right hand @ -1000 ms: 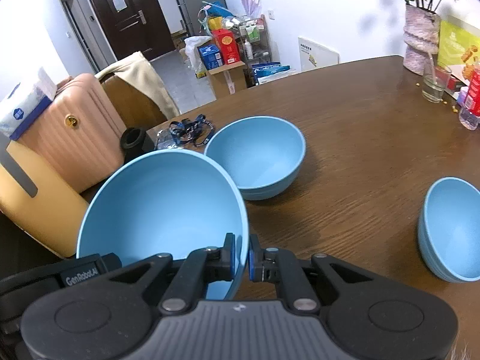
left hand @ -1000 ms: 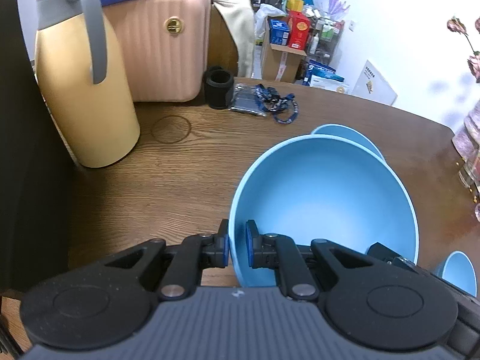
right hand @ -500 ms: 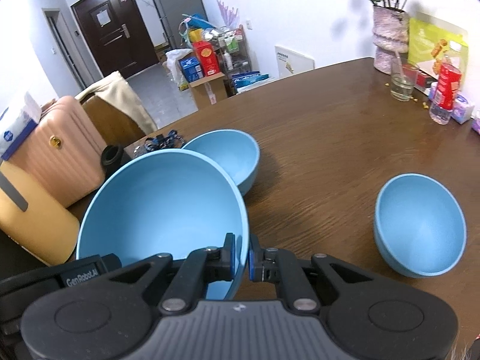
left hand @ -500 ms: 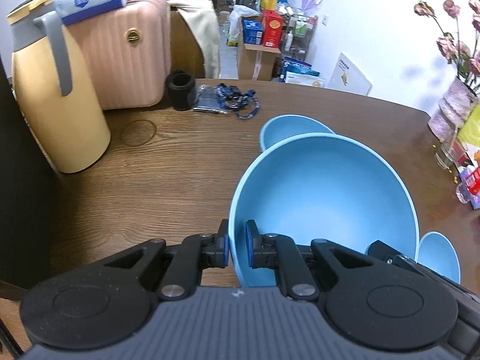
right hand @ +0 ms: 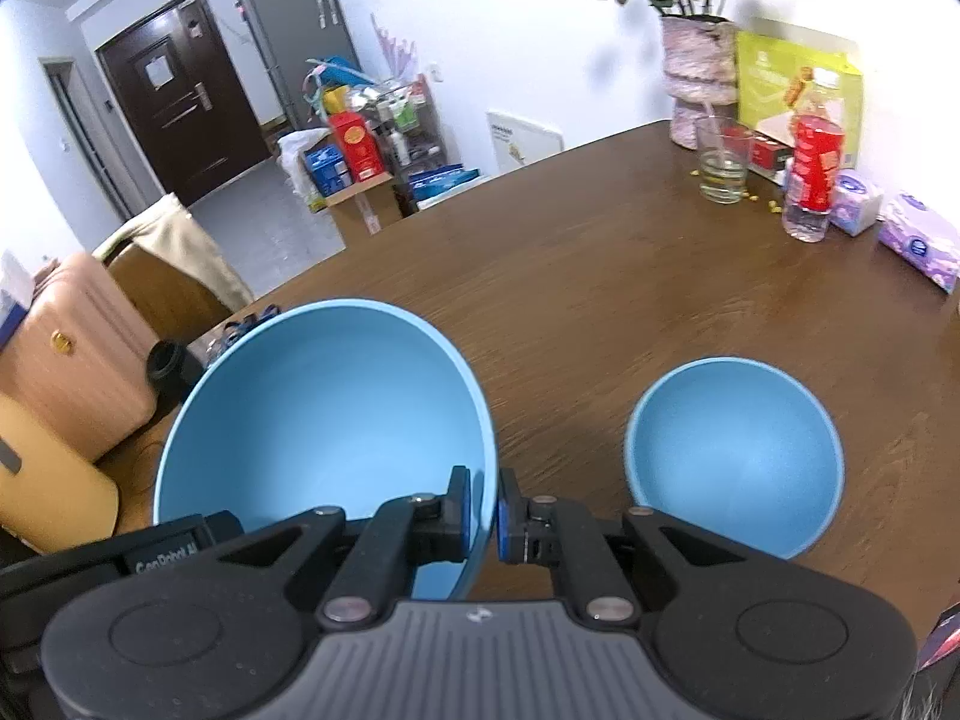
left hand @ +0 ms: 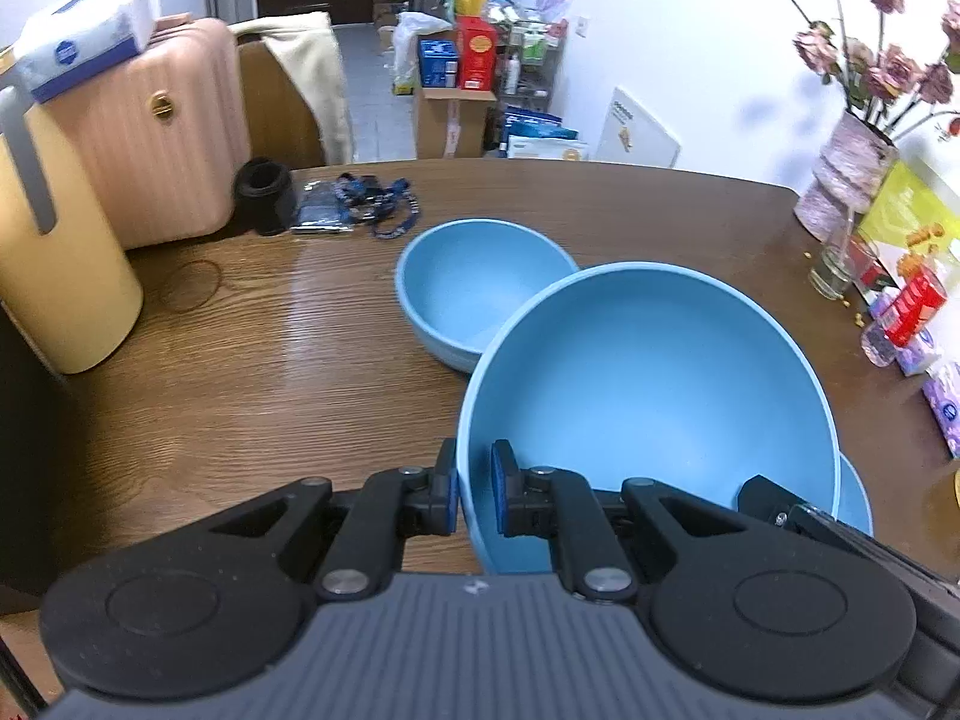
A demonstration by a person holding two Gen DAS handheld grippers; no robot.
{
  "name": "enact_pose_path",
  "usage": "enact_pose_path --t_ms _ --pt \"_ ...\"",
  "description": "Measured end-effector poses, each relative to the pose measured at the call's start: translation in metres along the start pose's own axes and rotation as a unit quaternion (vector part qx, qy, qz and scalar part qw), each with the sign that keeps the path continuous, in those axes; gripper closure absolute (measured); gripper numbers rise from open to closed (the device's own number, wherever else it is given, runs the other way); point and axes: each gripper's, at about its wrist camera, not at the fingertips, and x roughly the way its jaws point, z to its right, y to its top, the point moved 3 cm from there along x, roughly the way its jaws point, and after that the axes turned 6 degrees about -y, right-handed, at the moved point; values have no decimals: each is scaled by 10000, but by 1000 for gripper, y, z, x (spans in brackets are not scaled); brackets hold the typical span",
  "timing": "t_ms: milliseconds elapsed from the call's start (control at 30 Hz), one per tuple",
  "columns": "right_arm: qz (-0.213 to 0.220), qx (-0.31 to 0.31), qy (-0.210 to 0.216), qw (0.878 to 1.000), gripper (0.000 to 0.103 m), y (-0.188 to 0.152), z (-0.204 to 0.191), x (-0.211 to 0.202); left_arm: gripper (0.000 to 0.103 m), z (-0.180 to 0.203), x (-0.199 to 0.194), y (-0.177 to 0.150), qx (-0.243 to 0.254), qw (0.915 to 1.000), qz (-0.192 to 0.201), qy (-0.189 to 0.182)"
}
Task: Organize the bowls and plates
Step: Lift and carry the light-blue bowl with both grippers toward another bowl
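Both grippers hold one large blue bowl above the wooden table. My left gripper is shut on its left rim. My right gripper is shut on the opposite rim of the large bowl. A medium blue bowl stands on the table beyond the large bowl in the left wrist view; the right wrist view does not show it. A small blue bowl stands on the table to the right of the held bowl, and its edge shows in the left wrist view.
A yellow jug and pink suitcase stand at the left. A black cup and lanyard lie at the back. A flower vase, glass, bottle and tissue packs crowd the right side.
Both grippers have lifted the large bowl and carried it back and to the right. The medium bowl has dropped out of the right wrist view and the small bowl now lies close beside it.
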Motion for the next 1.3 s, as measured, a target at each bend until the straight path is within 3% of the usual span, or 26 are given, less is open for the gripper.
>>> enact_pose_path --t_ms 800,1300 --pt "168 521 -451 9975 95 20 89 -7 92 97 11 -5 523 9976 -52 -441" --pt "66 595 -652 9961 95 26 129 7 92 136 35 -11 577 9964 -205 -588"
